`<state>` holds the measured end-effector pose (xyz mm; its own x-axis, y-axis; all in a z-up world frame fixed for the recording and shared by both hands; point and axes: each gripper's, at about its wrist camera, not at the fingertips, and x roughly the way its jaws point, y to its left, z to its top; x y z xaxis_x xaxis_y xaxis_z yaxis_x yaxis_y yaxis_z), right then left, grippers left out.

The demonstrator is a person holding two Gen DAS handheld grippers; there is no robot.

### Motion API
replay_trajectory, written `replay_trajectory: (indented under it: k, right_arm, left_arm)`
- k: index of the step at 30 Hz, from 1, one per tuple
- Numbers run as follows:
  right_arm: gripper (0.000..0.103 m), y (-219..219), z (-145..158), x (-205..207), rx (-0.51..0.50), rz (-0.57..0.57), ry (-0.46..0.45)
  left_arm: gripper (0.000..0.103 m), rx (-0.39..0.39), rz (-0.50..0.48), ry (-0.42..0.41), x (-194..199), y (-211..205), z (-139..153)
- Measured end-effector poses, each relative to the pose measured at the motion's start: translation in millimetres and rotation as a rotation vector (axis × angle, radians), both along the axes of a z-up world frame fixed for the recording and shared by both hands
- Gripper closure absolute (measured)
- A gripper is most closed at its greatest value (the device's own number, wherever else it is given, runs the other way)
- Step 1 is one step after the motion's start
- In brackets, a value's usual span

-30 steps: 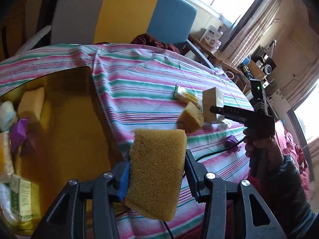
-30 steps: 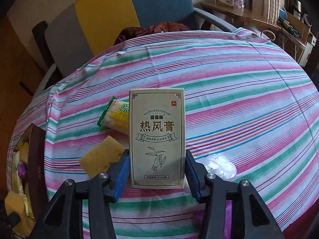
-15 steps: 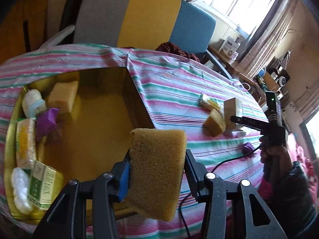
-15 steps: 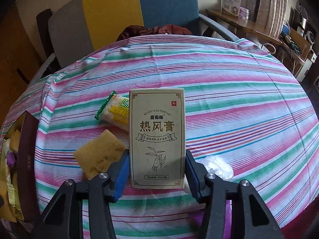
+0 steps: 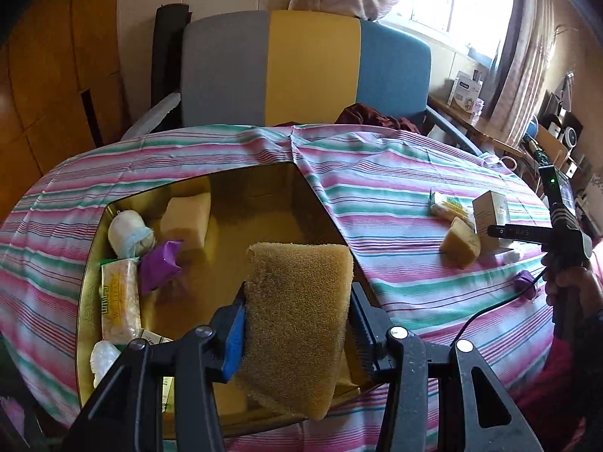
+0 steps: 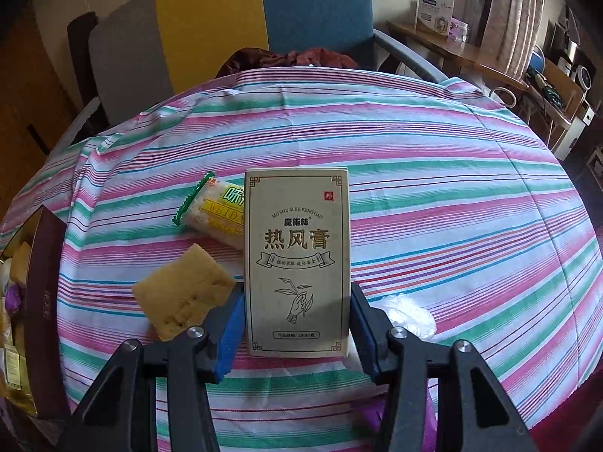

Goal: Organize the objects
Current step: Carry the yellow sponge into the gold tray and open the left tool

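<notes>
While our left tongs [image 5: 297, 324] pinch a sponge [image 5: 297, 320] above the tin [image 5: 260, 184], our right tongs [image 6: 296, 324] pinch a box [image 6: 296, 260] standing on the striped table [image 6: 433, 196], a chair [image 5: 305, 67] behind.

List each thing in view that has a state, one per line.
left gripper: shut on the brown sponge, above the box
right gripper: shut on the carton, upright
gold box: open, partly filled
yellow sponge: lying loose on the cloth
snack packet: sealed, lying flat on the cloth
striped tablecloth: spread, slightly creased
</notes>
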<state>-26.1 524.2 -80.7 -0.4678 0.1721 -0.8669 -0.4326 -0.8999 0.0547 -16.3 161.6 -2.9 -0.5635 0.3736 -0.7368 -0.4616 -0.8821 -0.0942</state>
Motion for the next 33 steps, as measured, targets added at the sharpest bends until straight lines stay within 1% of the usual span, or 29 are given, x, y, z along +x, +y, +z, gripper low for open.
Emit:
replay_trajectory:
  k: [8, 18, 20, 21, 23, 25, 27, 30, 33]
  right_arm:
    - [0.051, 0.5, 0.6, 1.1, 0.004, 0.001, -0.001]
    - [0.051, -0.2, 1.1, 0.3, 0.014, 0.006, -0.004]
    - [0.051, -0.4, 1.2, 0.3, 0.016, 0.005, -0.005]
    - [0.051, -0.1, 1.1, 0.4, 0.015, 0.004, -0.005]
    - [0.051, -0.9, 1.0, 0.6, 0.016, 0.004, -0.005]
    - [0.051, -1.6, 1.0, 0.9, 0.017, 0.003, -0.005]
    - [0.051, -1.2, 0.9, 0.8, 0.017, 0.004, -0.006]
    - [0.051, -1.0, 1.1, 0.6, 0.016, 0.008, -0.004]
    - [0.051, -1.0, 2.6, 0.2, 0.016, 0.019, 0.003]
  left_arm:
    - [0.054, -0.008, 0.005, -0.005, 1.7, -1.5, -3.3]
    - [0.054, -0.017, 0.009, -0.029, -1.2, -2.2, -11.7]
    - [0.054, -0.009, 0.008, -0.041, -2.9, -3.8, -13.1]
    - [0.054, 0.004, 0.009, -0.05, -4.6, -6.1, -12.5]
    - [0.054, 0.077, 0.021, -0.086, -12.4, -18.4, -7.0]
    - [0.054, 0.154, 0.063, -0.126, -26.2, -38.5, 0.7]
    - [0.054, 0.204, 0.117, -0.154, -41.8, -61.0, 6.9]
    - [0.054, 0.259, 0.146, -0.202, -60.4, -82.9, 9.6]
    - [0.054, 0.257, 0.15, -0.231, -75.9, -85.7, 7.4]
